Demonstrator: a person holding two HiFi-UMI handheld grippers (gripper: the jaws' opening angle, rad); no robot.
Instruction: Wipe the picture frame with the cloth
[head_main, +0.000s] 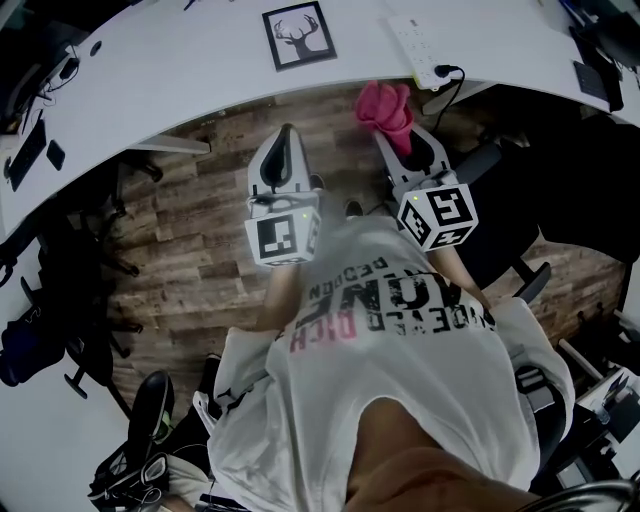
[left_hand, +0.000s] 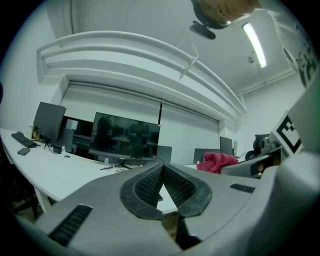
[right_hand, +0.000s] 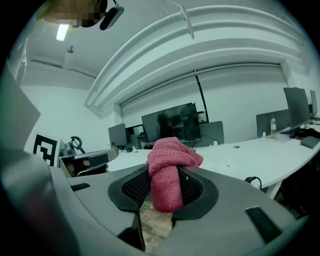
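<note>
A black picture frame (head_main: 299, 36) with a deer print lies flat on the white desk (head_main: 180, 70), ahead of both grippers. My right gripper (head_main: 398, 140) is shut on a pink cloth (head_main: 387, 108), which bunches out past the tips (right_hand: 169, 165). It hangs over the wooden floor just short of the desk edge. My left gripper (head_main: 287, 135) is beside it, to the left, jaws closed together at the tips with nothing between them (left_hand: 161, 172). The pink cloth (left_hand: 216, 162) shows at the right in the left gripper view.
A white power strip (head_main: 418, 45) with a plugged black cable lies on the desk right of the frame. A phone (head_main: 56, 154) and dark items sit at the desk's left end. Office chairs (head_main: 100, 340) stand on the floor at left, another chair (head_main: 530, 270) at right. Monitors (left_hand: 125, 137) line the far desks.
</note>
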